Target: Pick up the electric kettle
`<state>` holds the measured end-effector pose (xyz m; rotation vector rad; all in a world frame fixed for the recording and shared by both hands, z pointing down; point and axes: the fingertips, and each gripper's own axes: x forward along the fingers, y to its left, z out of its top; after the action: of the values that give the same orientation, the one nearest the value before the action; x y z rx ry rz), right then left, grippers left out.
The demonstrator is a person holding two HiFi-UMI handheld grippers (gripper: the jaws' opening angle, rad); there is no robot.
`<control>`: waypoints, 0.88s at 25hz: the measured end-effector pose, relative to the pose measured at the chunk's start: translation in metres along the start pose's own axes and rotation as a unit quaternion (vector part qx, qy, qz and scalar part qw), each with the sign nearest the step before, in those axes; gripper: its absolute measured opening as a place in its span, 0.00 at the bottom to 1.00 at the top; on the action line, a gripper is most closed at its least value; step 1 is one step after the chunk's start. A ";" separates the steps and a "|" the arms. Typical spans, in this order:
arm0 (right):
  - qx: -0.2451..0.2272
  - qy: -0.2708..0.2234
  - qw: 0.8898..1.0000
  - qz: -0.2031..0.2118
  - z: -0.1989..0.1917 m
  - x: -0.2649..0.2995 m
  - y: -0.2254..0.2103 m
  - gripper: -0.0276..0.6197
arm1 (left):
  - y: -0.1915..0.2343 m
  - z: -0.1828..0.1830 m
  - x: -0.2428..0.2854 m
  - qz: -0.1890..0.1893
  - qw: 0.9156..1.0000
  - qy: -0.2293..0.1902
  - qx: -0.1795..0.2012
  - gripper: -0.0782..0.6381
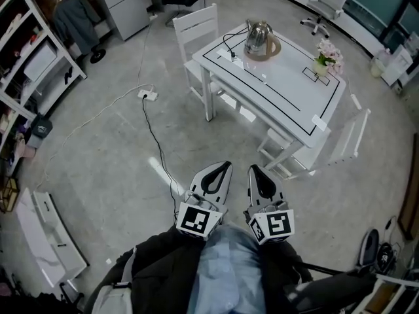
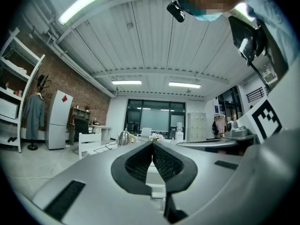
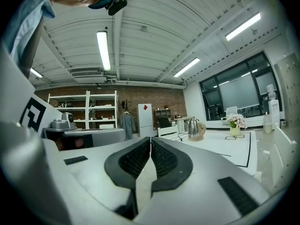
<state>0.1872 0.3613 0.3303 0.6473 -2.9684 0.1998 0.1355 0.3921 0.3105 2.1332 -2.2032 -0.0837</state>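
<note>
- Stage, as judged: approach. Both grippers are carried low in front of the person, and the electric kettle (image 1: 259, 38) lies at 12 o'clock from them, well apart across bare floor
- Left gripper (image 1: 226, 165): jaws together, nothing between them. Right gripper (image 1: 251, 169): jaws likewise together and empty
- Kettle position: upright on a round wooden base (image 1: 266, 52), near the far end of the white table (image 1: 288, 80). Which way its handle faces is too small to tell
- Cord (image 1: 152, 133): black, running across the floor from below the table to a socket strip (image 1: 149, 95) at 8 o'clock of the table. A further run lies on the tabletop at 9 o'clock of the kettle
- Obstacles: one white chair (image 1: 196, 28) at 9 o'clock of the kettle, a second chair (image 1: 347, 136) at 5 o'clock of the table, and a flower vase (image 1: 326, 59) at 3 o'clock of the kettle
- Route advised: walk to the near long edge of the table, stepping clear of the floor cord and between the two chairs
- Grip advised: spread one gripper's jaws before the reach, not at the kettle. Bring it in level and take the handle once it can be seen, with the pads square on it
- Lift advised: straight up off the base, so that neither the base nor the tabletop cord is dragged, and keep the vessel upright in case it holds water
</note>
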 end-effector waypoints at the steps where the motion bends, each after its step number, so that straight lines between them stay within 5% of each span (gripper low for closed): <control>1: -0.001 0.001 1.000 -0.002 0.001 0.005 -0.001 0.07 | 0.004 -0.001 0.003 -0.002 1.000 0.003 0.001 0.12; 16: 0.006 0.009 1.000 0.016 0.000 0.101 -0.028 0.07 | 0.081 -0.016 0.059 0.032 0.999 0.033 -0.001 0.12; 22: 0.017 0.010 1.000 0.004 0.002 0.131 -0.066 0.07 | 0.091 -0.020 0.106 0.016 0.999 0.048 0.003 0.12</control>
<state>0.0960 0.2485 0.3516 0.6320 -2.9543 0.2558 0.0438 0.2889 0.3406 2.0579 -2.1873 0.0263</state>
